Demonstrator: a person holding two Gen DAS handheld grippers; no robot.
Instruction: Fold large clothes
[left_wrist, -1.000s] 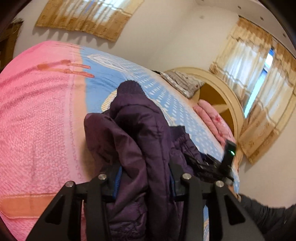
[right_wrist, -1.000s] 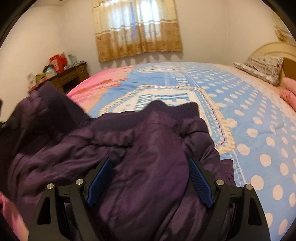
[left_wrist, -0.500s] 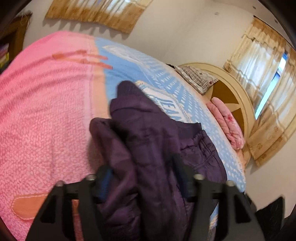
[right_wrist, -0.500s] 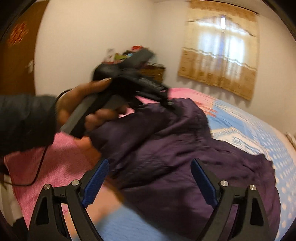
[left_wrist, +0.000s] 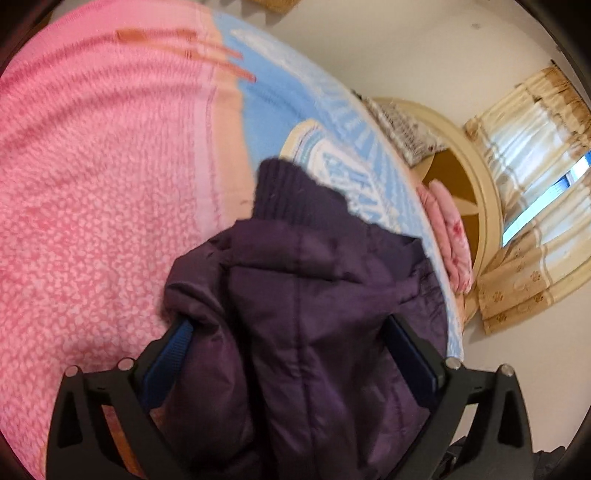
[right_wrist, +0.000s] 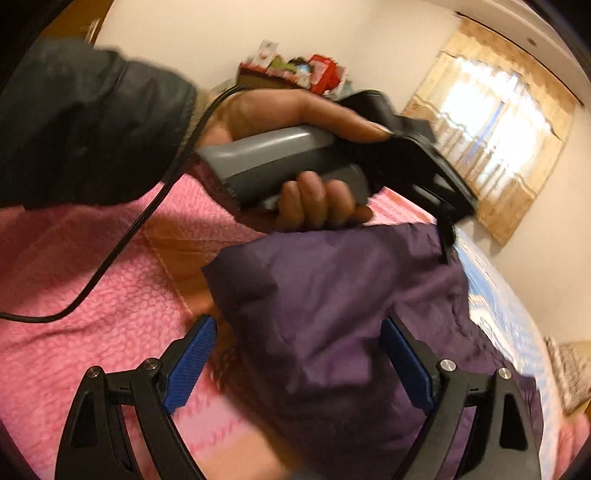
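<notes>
A dark purple padded jacket (left_wrist: 314, 295) lies bunched on the bed, its ribbed collar pointing away. My left gripper (left_wrist: 291, 354) has its jaws spread wide, with a thick fold of the jacket between them. My right gripper (right_wrist: 299, 354) is open above the jacket (right_wrist: 351, 306), its blue pads (right_wrist: 192, 362) apart from the fabric on the left side. In the right wrist view the person's hand holds the left gripper's grey handle (right_wrist: 280, 158) just above the jacket.
The bed has a pink fleece blanket (left_wrist: 92, 184) and a blue dotted cover (left_wrist: 280, 99). A round cream headboard (left_wrist: 476, 192), pillows and a pink folded quilt (left_wrist: 450, 229) are at the far end. A cluttered dresser (right_wrist: 295, 74) stands by the wall. A black cable (right_wrist: 122, 240) trails over the pink blanket.
My right gripper let go of the jacket and swung left toward the left hand. My left gripper's jaws have spread wider and it has moved forward over the jacket.
</notes>
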